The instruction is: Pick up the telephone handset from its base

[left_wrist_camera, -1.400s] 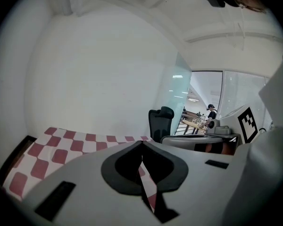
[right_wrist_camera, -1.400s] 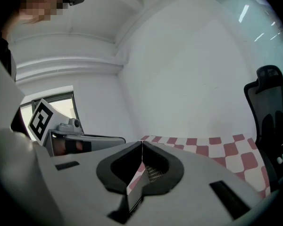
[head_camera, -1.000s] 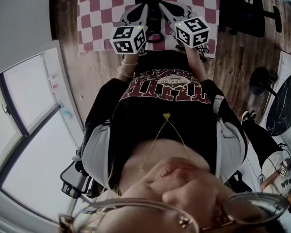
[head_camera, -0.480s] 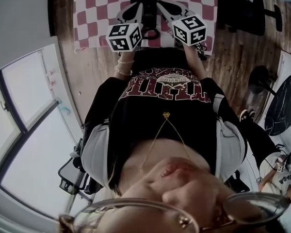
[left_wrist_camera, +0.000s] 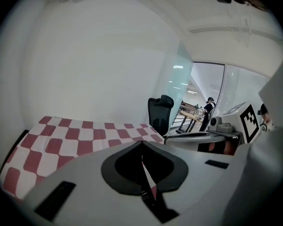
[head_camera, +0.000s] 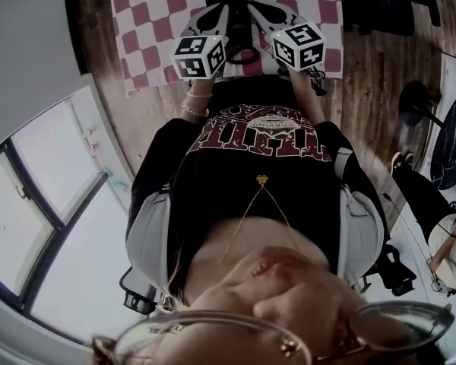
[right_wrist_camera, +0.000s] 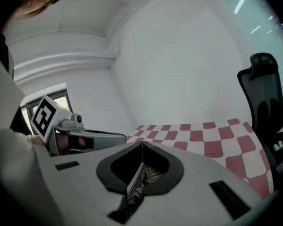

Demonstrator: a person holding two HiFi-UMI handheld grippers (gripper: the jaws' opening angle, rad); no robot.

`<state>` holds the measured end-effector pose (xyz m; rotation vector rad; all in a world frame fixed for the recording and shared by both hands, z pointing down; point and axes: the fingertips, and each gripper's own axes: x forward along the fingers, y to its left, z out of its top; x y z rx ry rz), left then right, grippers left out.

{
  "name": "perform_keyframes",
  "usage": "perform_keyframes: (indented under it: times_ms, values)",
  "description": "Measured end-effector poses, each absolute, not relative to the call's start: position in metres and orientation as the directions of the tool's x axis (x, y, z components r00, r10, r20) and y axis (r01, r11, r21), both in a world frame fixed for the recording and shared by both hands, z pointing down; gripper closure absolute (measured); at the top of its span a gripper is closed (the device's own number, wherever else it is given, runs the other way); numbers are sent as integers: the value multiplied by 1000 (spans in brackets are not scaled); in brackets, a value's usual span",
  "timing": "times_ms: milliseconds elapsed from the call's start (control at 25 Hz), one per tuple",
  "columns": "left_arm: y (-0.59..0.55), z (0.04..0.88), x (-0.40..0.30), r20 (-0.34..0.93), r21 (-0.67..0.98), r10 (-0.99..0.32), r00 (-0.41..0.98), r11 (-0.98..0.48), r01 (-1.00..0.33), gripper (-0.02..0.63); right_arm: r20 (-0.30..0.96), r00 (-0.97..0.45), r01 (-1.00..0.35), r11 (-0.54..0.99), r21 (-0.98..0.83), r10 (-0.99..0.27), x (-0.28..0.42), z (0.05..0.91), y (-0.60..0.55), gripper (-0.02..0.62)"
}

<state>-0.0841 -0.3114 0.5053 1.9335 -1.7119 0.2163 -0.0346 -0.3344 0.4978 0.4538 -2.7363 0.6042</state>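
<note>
**Asker:** Where is the telephone, and where are you?

**Me:** In the head view the telephone [head_camera: 235, 29] is a dark shape on a red-and-white checked cloth [head_camera: 152, 21]. It sits between my two grippers, which point away from my body on either side of it. I cannot tell the handset from the base at this size, but nothing is raised, so I judge it is not yet lifted.

**Asker:** What are your fingers doing?

**Me:** My left fingers [left_wrist_camera: 89, 178] are pressed together tip to tip with nothing between them. My right fingers [right_wrist_camera: 198, 173] are closed together too, and they hold nothing. In the right gripper view a dark edge with a small grille shows below the closed tips. It may be part of the telephone, but I cannot be sure.

**Asker:** Which step is this?

**Me:** I judge it is the approach, before any grasp. The next move calls for spreading one pair of fingers, lowering them across the handset's narrow middle, closing firmly, then lifting straight up. The other gripper could steady the base if the cord drags.
</note>
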Motion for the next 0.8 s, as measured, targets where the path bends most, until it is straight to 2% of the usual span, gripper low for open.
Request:
perform_keyframes:
  times_ms: [800]
  values:
    - [-304, 537, -92, 505, 341, -807, 305, -138, -930, 597, 466, -830, -486, 807, -336, -306, -39, 535, -318, 575]
